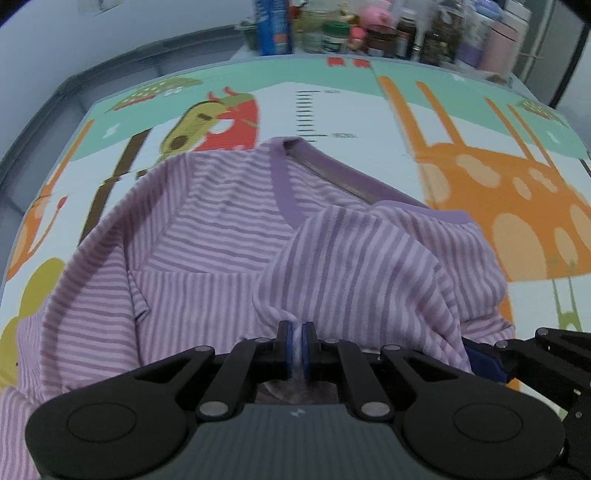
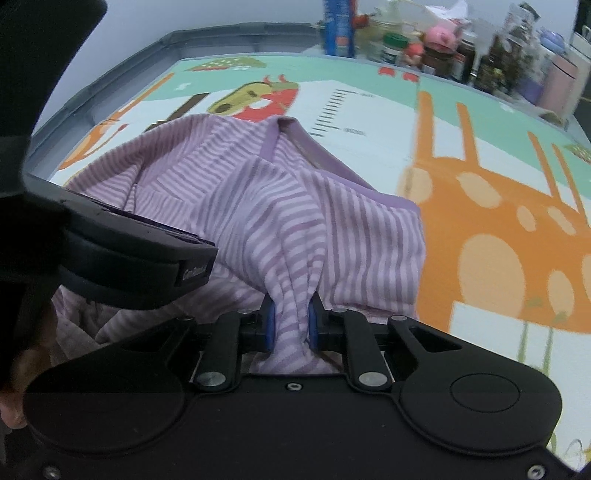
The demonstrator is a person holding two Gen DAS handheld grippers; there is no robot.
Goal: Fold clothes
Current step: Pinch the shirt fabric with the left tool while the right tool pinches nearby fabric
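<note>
from the left wrist view, the left gripper (image 1: 295,334) is clenched on a thin pinch of the striped purple shirt (image 1: 229,236), its blue pads (image 1: 283,343) nearly meeting with pale cloth squeezed between them. the shirt lies bunched on a play mat (image 1: 369,110) printed with an orange giraffe (image 1: 517,192) and other cartoon animals, which covers the surface. its solid purple neckband (image 1: 284,184) points away from the camera, and a fold of striped cloth rises from the gripper toward the right. at the lower right edge part of the right gripper (image 1: 491,363) shows, close beside the shirt. jars and bottles (image 1: 369,33) stand in a blurred row along the far edge.

from the right wrist view, the right gripper (image 2: 290,317) is grasping a thicker gathered bunch of the same shirt (image 2: 258,192), the cloth filling the gap between its blue pads (image 2: 270,321) and hanging below them. the shirt is lifted into a ridge that runs from this gripper toward the neckband (image 2: 271,142). on the left, the black body of the left gripper (image 2: 140,254) crosses the picture just beside the cloth; its fingertips are hidden here. the mat (image 2: 369,155) and the row of jars (image 2: 424,40) lie beyond.
</note>
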